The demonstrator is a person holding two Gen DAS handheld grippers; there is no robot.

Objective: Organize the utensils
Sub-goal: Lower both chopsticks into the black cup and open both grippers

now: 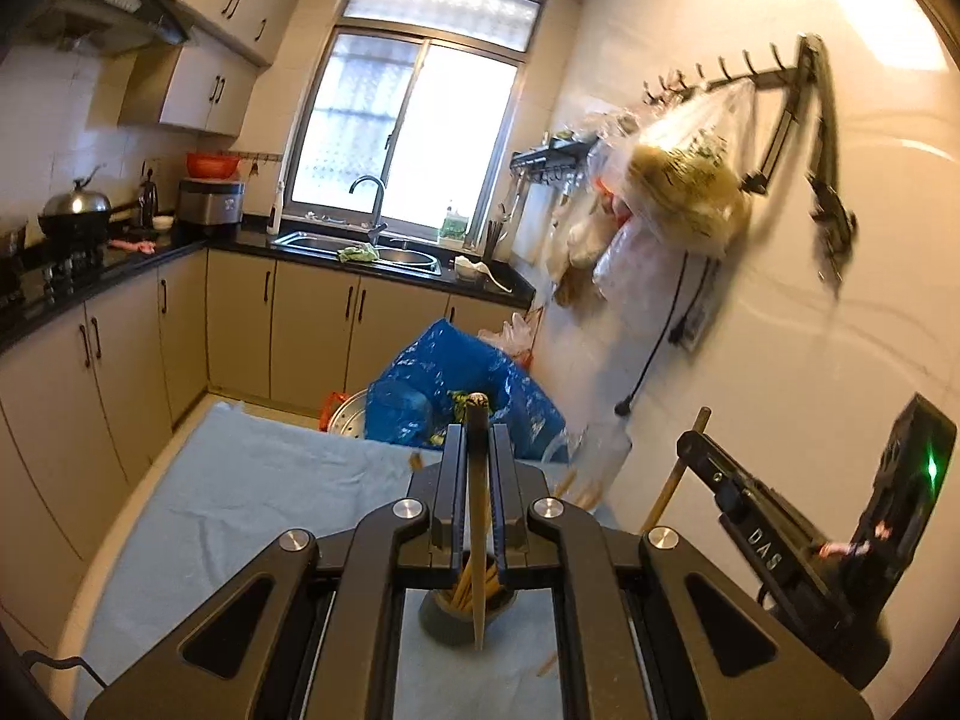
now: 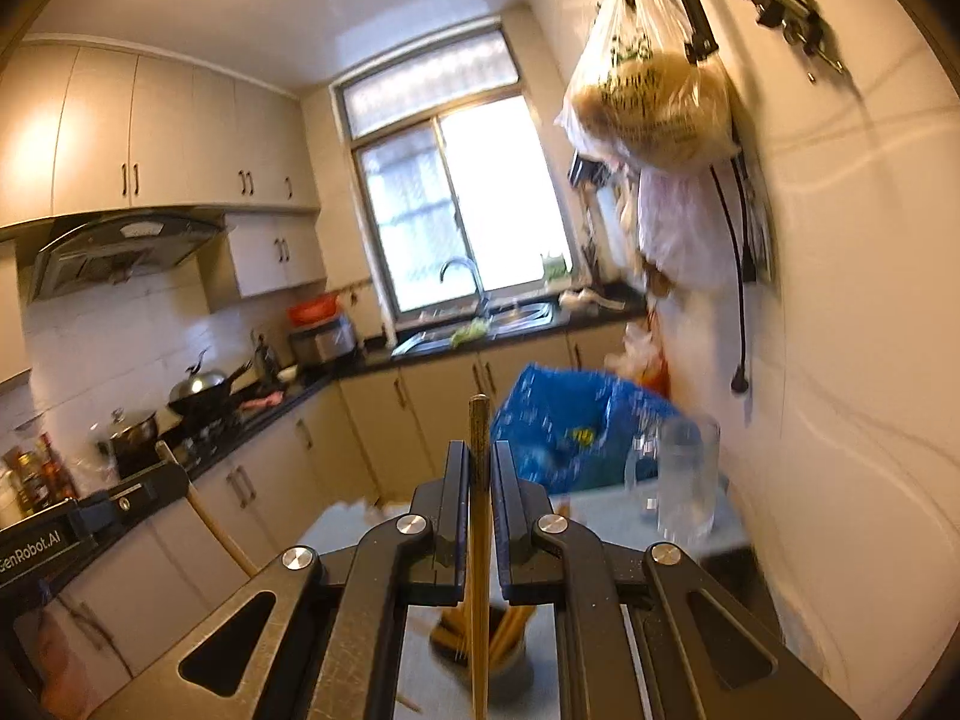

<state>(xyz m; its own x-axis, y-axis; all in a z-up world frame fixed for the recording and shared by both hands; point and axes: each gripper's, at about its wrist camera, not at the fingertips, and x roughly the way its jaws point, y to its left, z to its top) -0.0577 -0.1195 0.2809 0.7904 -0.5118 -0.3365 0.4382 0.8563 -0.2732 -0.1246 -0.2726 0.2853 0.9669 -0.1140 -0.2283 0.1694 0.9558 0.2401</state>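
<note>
Above the desk (image 1: 240, 480), the left hand-held gripper (image 1: 478, 450) pinches one dark-tipped chopstick (image 1: 478, 516) upright between its pressed-together jaws. Likewise, the right hand-held gripper (image 2: 479, 480) pinches a second chopstick (image 2: 479, 540). Below each, a grey cup (image 1: 462, 621) holding more chopsticks stands on the pale cloth. A glass mug (image 2: 684, 480) stands near the wall; a blue bag (image 1: 456, 378) lies beyond the desk.

Left gripper (image 1: 478, 450) and right gripper (image 2: 479, 474) point toward 12 o'clock, tilted slightly downward, jaws clamped nearly together.
</note>
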